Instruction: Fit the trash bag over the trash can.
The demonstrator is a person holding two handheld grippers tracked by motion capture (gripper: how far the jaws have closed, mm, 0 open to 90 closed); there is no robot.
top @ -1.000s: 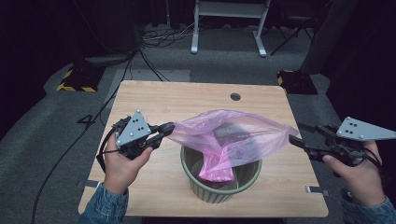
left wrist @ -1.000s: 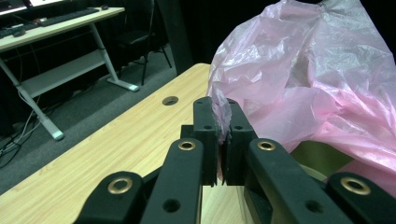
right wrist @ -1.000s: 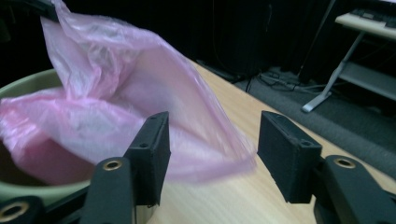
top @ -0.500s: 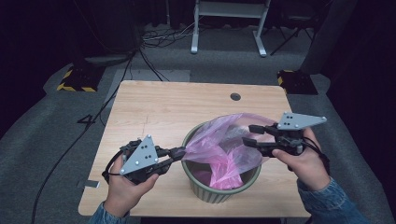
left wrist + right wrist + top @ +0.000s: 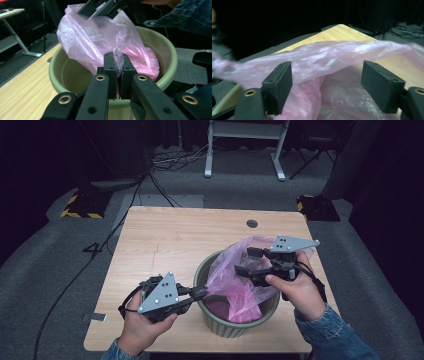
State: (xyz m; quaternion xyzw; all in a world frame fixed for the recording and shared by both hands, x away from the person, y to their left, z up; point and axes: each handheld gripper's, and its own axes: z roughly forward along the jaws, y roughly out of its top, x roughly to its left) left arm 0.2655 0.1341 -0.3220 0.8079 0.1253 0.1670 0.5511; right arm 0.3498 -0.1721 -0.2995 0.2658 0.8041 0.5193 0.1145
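Observation:
A round green bin (image 5: 220,327) stands on the near half of the wooden table (image 5: 165,235). A thin pink plastic bag (image 5: 235,285) sits loosely inside it and bulges above the rim. My left gripper (image 5: 202,292) is at the bin's left rim, shut on a bunched edge of the bag (image 5: 118,56). My right gripper (image 5: 247,261) hovers over the bin's right side. Its jaws have just been opening and now stand wide. The bag's film (image 5: 324,60) drapes between its pads (image 5: 279,85) without being pinched. The bin's rim (image 5: 162,47) curves behind the left jaws.
A small round hole (image 5: 252,223) lies in the table's far part. A white desk frame (image 5: 245,150) and cables stand on the grey floor behind. A yellow-and-black base (image 5: 80,205) sits at the back left. A small tag (image 5: 95,317) hangs off the table's near left corner.
The right gripper came in from the table's right edge to above the bin and opened off the bag. The left gripper slid nearer to the bin's rim. The stretched bag slackened into the bin.

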